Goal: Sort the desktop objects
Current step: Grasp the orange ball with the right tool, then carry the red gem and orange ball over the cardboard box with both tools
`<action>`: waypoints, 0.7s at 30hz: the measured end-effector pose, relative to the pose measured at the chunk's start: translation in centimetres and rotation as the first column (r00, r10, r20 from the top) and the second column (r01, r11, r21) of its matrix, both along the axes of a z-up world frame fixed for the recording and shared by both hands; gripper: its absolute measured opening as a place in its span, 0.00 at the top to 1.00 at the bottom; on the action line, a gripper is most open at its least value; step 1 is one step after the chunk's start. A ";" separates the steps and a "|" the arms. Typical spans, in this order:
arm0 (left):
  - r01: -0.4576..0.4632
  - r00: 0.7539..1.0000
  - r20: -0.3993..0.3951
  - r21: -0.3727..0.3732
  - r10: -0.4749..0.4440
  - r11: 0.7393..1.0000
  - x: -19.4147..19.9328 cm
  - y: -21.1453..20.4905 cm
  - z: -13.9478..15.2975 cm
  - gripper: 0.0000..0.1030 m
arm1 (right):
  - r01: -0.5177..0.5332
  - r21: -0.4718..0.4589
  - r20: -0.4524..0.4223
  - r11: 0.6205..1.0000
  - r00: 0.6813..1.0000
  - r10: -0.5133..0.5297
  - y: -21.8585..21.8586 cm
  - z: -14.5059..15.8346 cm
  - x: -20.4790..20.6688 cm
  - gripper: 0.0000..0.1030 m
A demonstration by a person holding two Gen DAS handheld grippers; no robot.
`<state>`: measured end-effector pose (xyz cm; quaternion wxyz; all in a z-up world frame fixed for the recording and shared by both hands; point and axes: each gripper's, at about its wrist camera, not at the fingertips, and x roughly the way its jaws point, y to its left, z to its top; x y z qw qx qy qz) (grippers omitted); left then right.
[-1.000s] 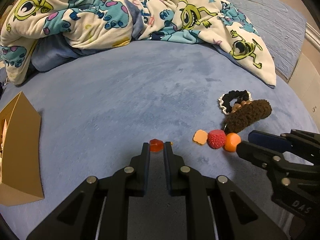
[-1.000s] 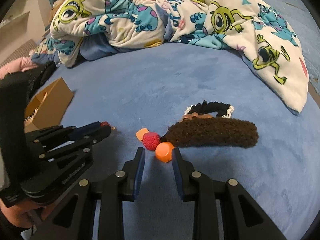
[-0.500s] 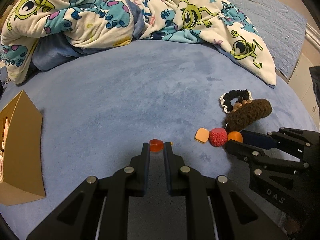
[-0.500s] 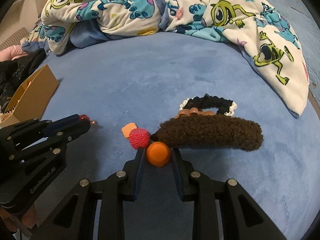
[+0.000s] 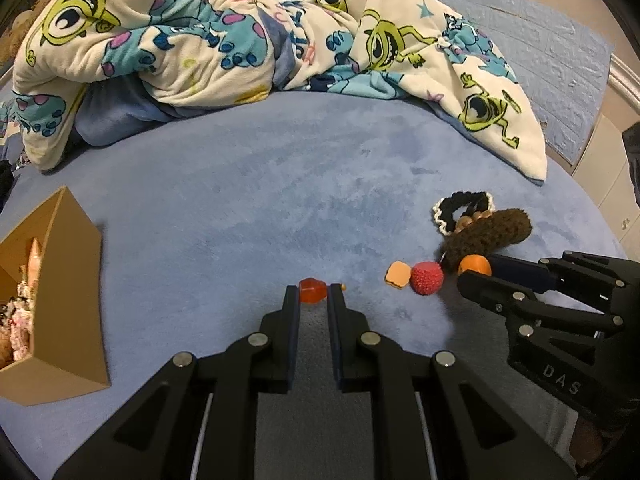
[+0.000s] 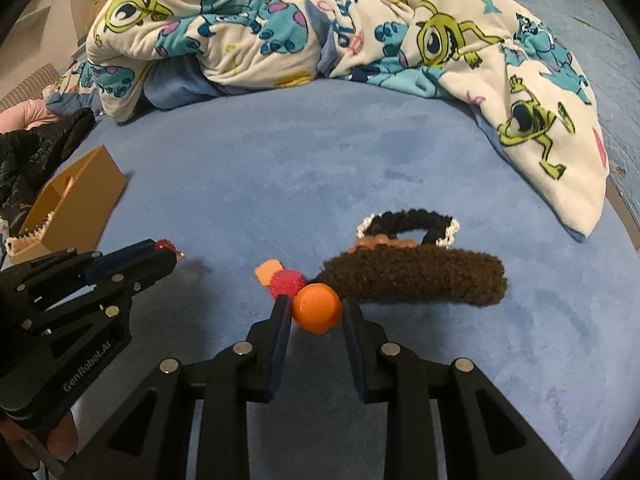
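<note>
Blue plush bedding [image 5: 260, 200] fills your left wrist view under a rumpled monster-print blanket [image 5: 240, 40]; your left gripper [image 5: 313, 295] is clenched on a small red bead [image 5: 312, 290] whose lower half is hidden between the fingertips, a tan box [image 5: 68, 300] lies off to its left, cut by the frame edge, and your right gripper [image 5: 478, 276] covers part of the orange bead [image 5: 474, 265] off to the right. From your right wrist, that gripper [image 6: 316, 314] brackets the orange bead [image 6: 317, 307] with slight gaps either side, so you cannot tell whether it grips, while just ahead the fuzzy brown hair clip [image 6: 416, 276] lies with its long axis running left to right, hiding the near edge of the black scrunchie [image 6: 408, 222] and some brown beads [image 6: 380, 242].
</note>
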<state>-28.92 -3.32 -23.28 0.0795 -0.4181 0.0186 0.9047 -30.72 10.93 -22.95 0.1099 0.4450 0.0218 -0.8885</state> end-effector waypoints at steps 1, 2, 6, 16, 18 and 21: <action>-0.003 1.000 -0.006 0.000 0.003 1.000 0.3 -0.1 0.4 0.87 | -0.002 -0.001 -0.007 1.000 1.000 0.002 -0.1 0.5 0.2 0.74; -0.005 1.000 -0.008 -0.001 0.005 1.000 0.4 -0.2 0.8 0.87 | -0.003 -0.003 -0.014 1.000 1.000 0.003 -0.2 0.9 0.3 0.74; -0.025 0.999 -0.025 0.001 0.025 1.000 1.3 -0.9 2.6 0.87 | -0.010 -0.009 -0.043 1.000 0.999 0.010 -0.8 3.1 1.0 0.74; -0.088 0.993 -0.081 0.001 0.088 0.996 4.0 -4.2 7.5 0.87 | -0.054 -0.026 -0.126 0.998 0.991 0.050 -4.2 8.8 2.9 0.74; -0.104 0.990 -0.092 0.000 0.104 0.995 4.5 -5.1 8.4 0.87 | -0.070 -0.028 -0.142 0.997 0.988 0.066 -5.4 9.9 3.3 0.74; -0.130 0.986 -0.104 -0.001 0.129 0.992 5.2 -6.5 9.5 0.87 | -0.094 -0.030 -0.159 0.995 0.983 0.088 -7.0 11.1 3.7 0.74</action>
